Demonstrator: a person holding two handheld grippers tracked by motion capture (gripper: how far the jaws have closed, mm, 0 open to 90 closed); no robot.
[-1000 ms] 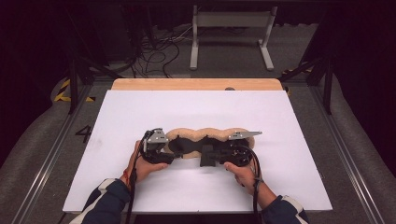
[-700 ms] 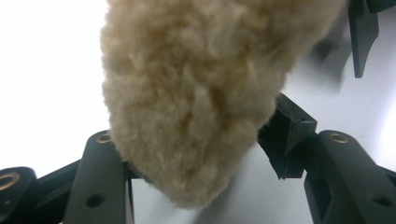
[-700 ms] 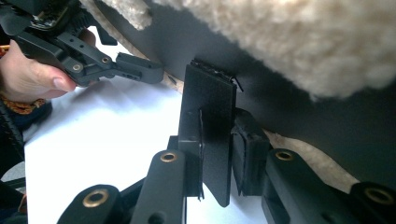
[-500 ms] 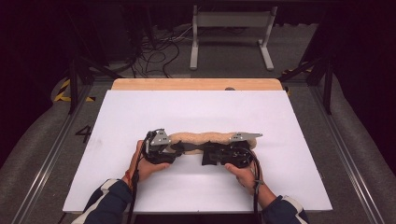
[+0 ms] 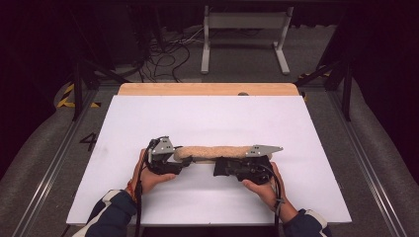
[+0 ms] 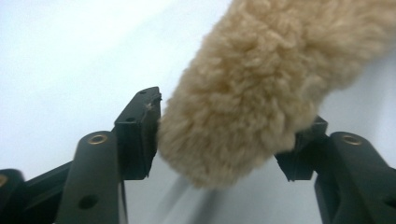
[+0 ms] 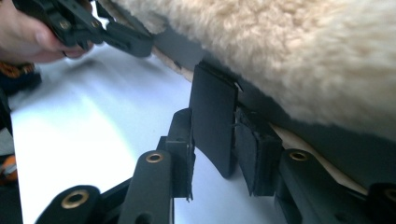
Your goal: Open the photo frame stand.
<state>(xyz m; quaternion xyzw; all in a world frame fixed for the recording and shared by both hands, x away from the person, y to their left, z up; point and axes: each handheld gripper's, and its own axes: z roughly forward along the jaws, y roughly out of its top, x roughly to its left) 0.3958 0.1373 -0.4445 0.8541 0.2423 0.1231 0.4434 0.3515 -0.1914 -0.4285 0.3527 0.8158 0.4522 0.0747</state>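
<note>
A single digit, "4" [image 5: 89, 141], is showing in black on the grey floor just beside the left edge of the surface [image 5: 207, 118], in the high view. No other text, label, brand or sign is showing legibly in any view.

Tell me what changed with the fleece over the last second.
The tan fleece pad went from a wide, scalloped shape to a narrow lengthwise roll. Both grippers' jaws have just been opening: the left gripper has the roll's end between its jaws, the right gripper a black flap. Both hands and the white sheet stayed in place.
</note>
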